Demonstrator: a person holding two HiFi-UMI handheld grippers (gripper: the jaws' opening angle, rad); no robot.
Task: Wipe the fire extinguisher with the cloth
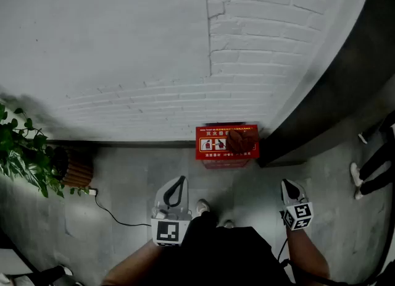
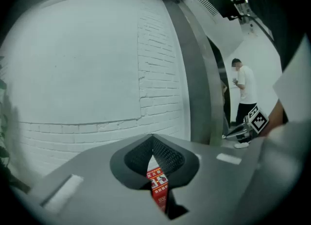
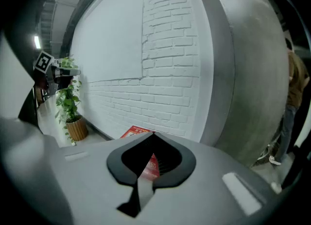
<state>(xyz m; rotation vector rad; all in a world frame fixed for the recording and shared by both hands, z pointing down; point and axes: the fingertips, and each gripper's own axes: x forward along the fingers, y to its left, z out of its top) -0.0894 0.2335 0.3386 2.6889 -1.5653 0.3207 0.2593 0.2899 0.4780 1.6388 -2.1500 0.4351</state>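
Note:
A red fire-extinguisher box [image 1: 226,143] with white print stands on the floor against the white brick wall. A brownish crumpled cloth [image 1: 242,139] lies on its top right. No extinguisher itself shows. My left gripper [image 1: 181,180] hangs shut and empty, short of the box and to its left. My right gripper [image 1: 287,184] is also shut and empty, short of the box and to its right. In the left gripper view the box [image 2: 157,181] shows through the gap below the closed left gripper [image 2: 153,136]. The right gripper view shows the box [image 3: 151,166] behind the closed right gripper [image 3: 153,134].
A potted plant [image 1: 24,152] in a wicker pot [image 1: 77,170] stands at the left, with a cable [image 1: 114,217] trailing over the floor. A dark grey pillar [image 1: 321,112] rises right of the box. Someone's legs [image 1: 370,167] are at the far right.

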